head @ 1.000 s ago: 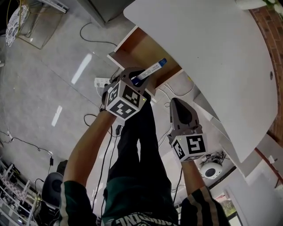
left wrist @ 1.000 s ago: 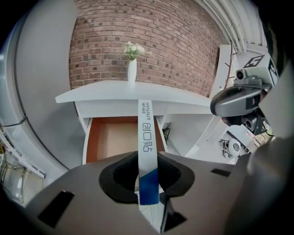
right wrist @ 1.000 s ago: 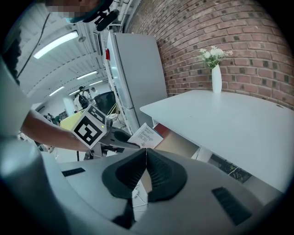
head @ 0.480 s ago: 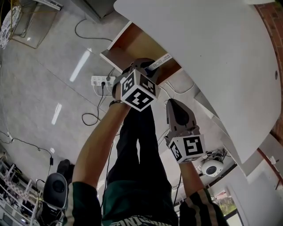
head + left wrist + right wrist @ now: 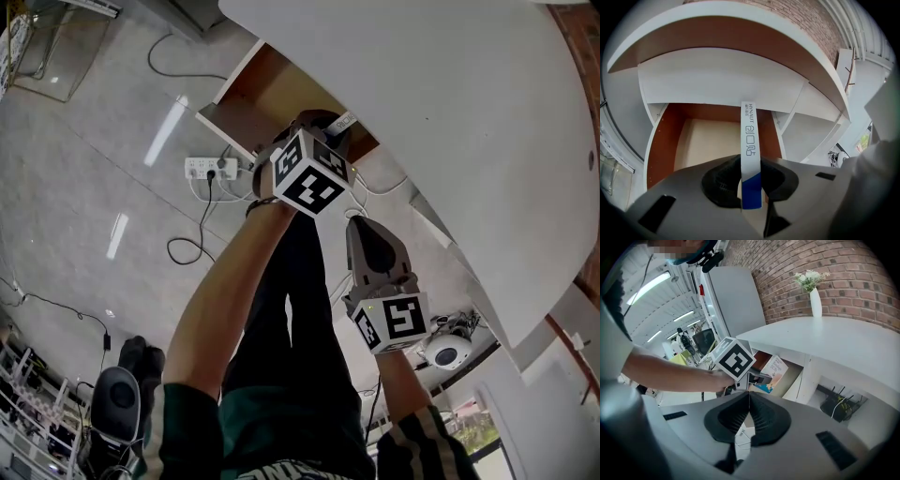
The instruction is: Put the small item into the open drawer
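Since the earlier frames your left gripper (image 5: 326,129) has travelled toward the upper centre of the head view, over the open drawer (image 5: 660,150). Its jaws are clamped on the blue end of the small item (image 5: 750,145), whose white end juts out above the drawer floor. Lower it well inside before releasing, so it lands flat. The visible floor shows no other contents. Your right gripper (image 5: 749,398), at lower centre, is closed and empty

Left arm outstretched, left claw (image 5: 751,186) pinched on box (image 5: 750,140). Right claw (image 5: 749,397) held nearer body, jaws together, empty.
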Demonstrator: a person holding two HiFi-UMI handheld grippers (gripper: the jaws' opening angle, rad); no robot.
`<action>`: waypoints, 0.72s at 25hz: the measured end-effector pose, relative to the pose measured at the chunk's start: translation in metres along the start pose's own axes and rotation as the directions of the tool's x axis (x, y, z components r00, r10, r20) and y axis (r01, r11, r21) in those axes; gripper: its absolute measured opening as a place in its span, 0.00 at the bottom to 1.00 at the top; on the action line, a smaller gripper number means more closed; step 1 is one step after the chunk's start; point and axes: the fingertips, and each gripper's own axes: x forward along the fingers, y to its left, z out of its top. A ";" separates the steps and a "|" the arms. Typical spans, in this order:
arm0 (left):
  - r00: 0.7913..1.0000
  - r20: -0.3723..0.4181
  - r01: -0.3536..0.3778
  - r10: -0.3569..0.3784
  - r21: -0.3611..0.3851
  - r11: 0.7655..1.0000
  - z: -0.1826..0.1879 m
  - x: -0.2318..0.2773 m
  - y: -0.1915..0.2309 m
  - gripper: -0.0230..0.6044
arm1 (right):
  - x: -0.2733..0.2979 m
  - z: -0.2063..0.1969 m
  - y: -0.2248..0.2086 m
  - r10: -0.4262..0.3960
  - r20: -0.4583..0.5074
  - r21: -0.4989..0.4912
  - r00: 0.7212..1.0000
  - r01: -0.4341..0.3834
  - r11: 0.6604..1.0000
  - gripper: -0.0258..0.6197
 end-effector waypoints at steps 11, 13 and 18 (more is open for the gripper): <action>0.999 -0.040 0.027 -0.028 -0.037 0.999 -0.003 0.038 0.004 0.18 | 0.001 -0.013 -0.011 -0.002 -0.019 0.018 1.000 0.002 1.000 0.08; 0.999 -0.040 0.031 -0.033 -0.050 0.998 -0.003 0.041 0.004 0.18 | -0.001 -0.012 -0.013 -0.005 -0.015 0.022 1.000 0.006 1.000 0.08; 0.998 -0.053 0.034 -0.036 -0.050 0.998 -0.011 0.050 0.004 0.18 | 0.002 -0.009 -0.019 -0.016 -0.001 0.031 1.000 0.016 0.999 0.08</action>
